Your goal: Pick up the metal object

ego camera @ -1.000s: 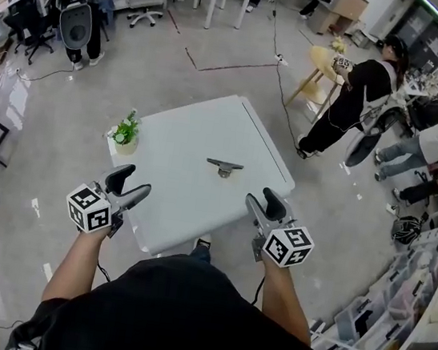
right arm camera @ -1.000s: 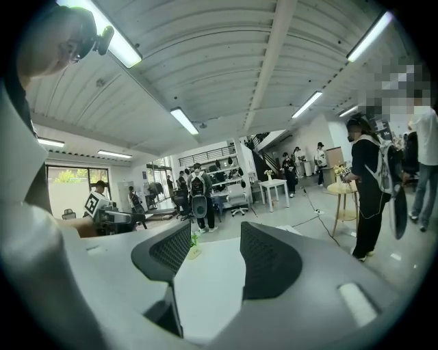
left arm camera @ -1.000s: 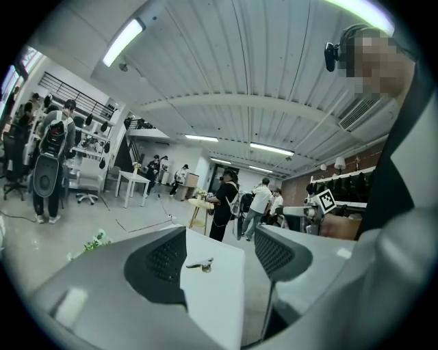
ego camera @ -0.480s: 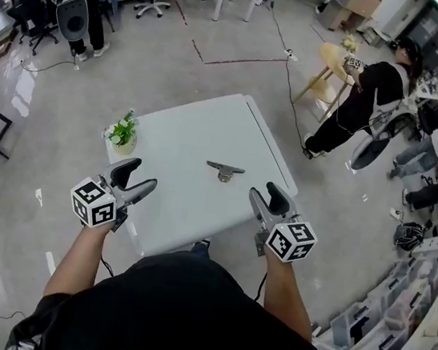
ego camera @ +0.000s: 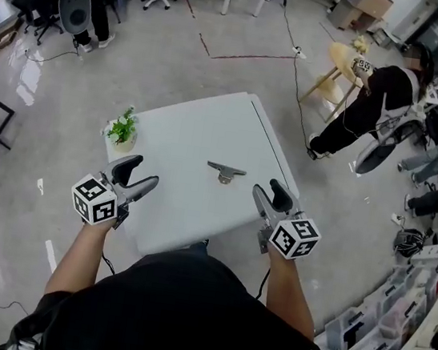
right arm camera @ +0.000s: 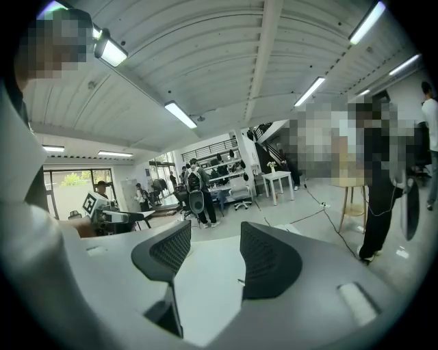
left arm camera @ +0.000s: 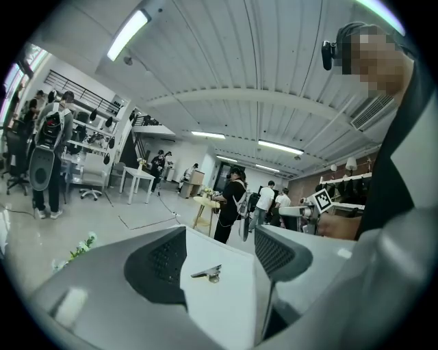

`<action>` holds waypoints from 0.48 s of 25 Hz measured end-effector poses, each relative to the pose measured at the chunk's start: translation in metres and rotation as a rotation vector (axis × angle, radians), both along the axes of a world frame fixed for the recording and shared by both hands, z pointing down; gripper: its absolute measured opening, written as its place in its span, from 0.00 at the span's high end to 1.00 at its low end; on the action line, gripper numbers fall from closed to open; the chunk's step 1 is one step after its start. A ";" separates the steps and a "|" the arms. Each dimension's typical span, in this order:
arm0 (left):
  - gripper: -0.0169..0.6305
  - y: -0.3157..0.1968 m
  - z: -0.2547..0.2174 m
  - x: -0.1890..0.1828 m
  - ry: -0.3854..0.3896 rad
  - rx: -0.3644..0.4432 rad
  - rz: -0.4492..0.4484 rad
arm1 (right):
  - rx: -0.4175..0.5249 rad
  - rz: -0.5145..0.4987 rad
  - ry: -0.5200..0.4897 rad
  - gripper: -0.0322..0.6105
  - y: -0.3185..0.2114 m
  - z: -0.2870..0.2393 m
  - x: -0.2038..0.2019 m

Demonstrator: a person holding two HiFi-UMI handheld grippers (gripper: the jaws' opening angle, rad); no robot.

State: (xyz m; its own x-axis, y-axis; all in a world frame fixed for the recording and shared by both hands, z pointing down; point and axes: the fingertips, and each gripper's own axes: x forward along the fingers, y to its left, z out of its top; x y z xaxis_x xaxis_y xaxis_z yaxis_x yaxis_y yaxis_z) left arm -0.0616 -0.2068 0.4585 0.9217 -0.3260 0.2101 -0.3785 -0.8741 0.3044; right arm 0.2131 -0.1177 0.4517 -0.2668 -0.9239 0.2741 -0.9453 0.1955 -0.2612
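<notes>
One jaw of right claw (right arm camera: 213, 238) (agape) nearly hides metal object (ego camera: 225, 171).

No words, numbers or brand marks can be read. The marker cubes (ego camera: 94, 199) (ego camera: 294, 237) carry only black-and-white square patterns. The shelves (ego camera: 401, 317) seem too blurred for print.

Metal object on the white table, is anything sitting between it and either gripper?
Nothing visible. The metal object lies alone on the bare white table, with open tabletop between it and both the left gripper and the right gripper. The small potted plant stands at the table's far left corner, off either path.
</notes>
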 end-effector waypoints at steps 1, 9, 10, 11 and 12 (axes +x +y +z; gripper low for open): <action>0.51 -0.002 0.000 0.000 0.001 -0.003 -0.002 | -0.005 -0.002 0.002 0.55 -0.002 0.001 0.001; 0.51 -0.006 0.011 0.011 -0.009 -0.025 -0.003 | -0.074 -0.019 0.038 0.55 -0.019 0.035 0.017; 0.51 -0.005 0.013 0.012 -0.010 -0.029 -0.004 | -0.084 -0.022 0.043 0.55 -0.018 0.041 0.019; 0.51 -0.004 0.015 0.012 -0.012 -0.033 -0.006 | -0.094 -0.025 0.049 0.55 -0.018 0.046 0.020; 0.51 -0.004 0.017 0.012 -0.014 -0.037 -0.009 | -0.103 -0.028 0.054 0.55 -0.019 0.051 0.021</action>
State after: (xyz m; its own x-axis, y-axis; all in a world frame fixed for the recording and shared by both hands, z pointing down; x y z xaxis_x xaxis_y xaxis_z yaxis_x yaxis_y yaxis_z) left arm -0.0496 -0.2107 0.4754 0.9159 -0.3257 0.2346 -0.3903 -0.8592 0.3308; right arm 0.2341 -0.1364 0.5022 -0.2747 -0.8826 0.3815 -0.9529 0.1970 -0.2305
